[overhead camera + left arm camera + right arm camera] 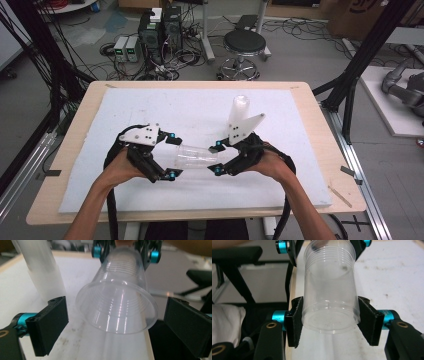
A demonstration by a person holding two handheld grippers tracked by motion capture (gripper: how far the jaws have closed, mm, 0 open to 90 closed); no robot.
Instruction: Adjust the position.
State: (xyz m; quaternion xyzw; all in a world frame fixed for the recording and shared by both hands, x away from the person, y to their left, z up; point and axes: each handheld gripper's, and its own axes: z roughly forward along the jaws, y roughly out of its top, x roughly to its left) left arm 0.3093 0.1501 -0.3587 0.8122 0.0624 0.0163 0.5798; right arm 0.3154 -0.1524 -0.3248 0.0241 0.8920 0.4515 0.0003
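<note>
cup (197, 156): clear plastic, lying level at frame centre above the white counter (150, 105) | right gripper (329, 320): fingers clamped on the cup's base end | left gripper (115, 322): fingers wide, flanking the rim (not touching) | cup stack (239, 109): upright, upper right of centre

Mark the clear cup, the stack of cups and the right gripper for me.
clear cup (197, 156), high view, its side wall.
stack of cups (239, 109), high view, its upper part.
right gripper (329, 323), right gripper view, between its pads.

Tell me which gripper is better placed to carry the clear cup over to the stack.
Right. The right gripper is clamped on the clear cup at its base, and the stack stands just behind it. The left gripper is open around the rim.
</note>
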